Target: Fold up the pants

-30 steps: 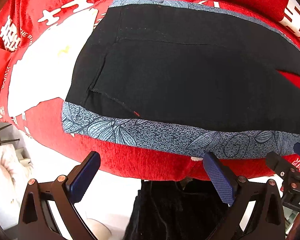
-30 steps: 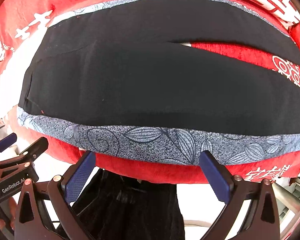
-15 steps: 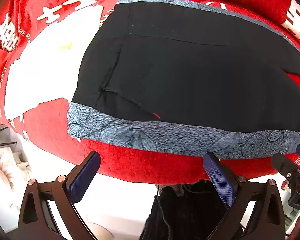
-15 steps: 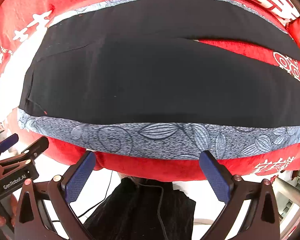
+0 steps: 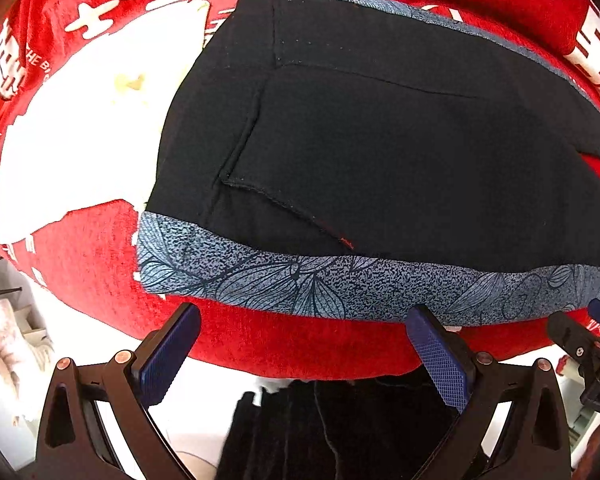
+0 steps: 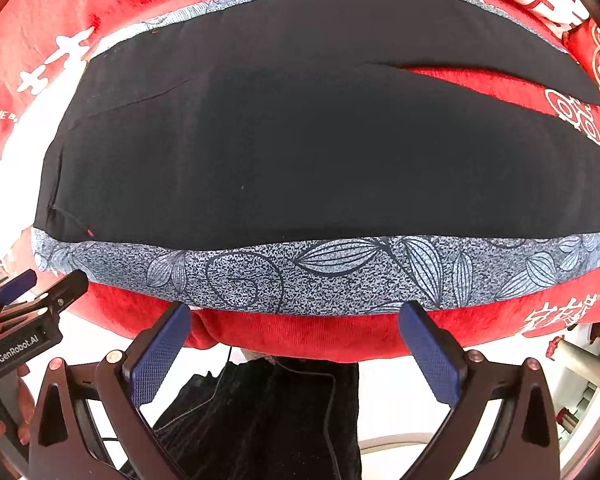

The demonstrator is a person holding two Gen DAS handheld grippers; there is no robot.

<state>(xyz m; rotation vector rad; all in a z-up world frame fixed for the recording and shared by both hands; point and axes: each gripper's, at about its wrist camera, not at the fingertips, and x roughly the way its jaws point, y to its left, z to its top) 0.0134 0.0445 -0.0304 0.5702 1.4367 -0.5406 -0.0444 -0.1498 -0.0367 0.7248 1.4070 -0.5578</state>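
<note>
Black pants with a blue-grey leaf-print side stripe lie flat on a red cloth; the waist end is at the left, the legs run right and split apart. They also show in the right wrist view, stripe nearest me. My left gripper is open and empty, just short of the stripe near the waist. My right gripper is open and empty, just short of the stripe further along the leg. Each gripper shows at the edge of the other's view.
The red cloth with white characters covers the table and hangs over its near edge. A dark garment lies below the edge, by the floor. A pale cloth pile sits low at the left.
Both grippers have moved closer to the pants' near striped edge, the left one also shifting left toward the waist. Both stay open.
</note>
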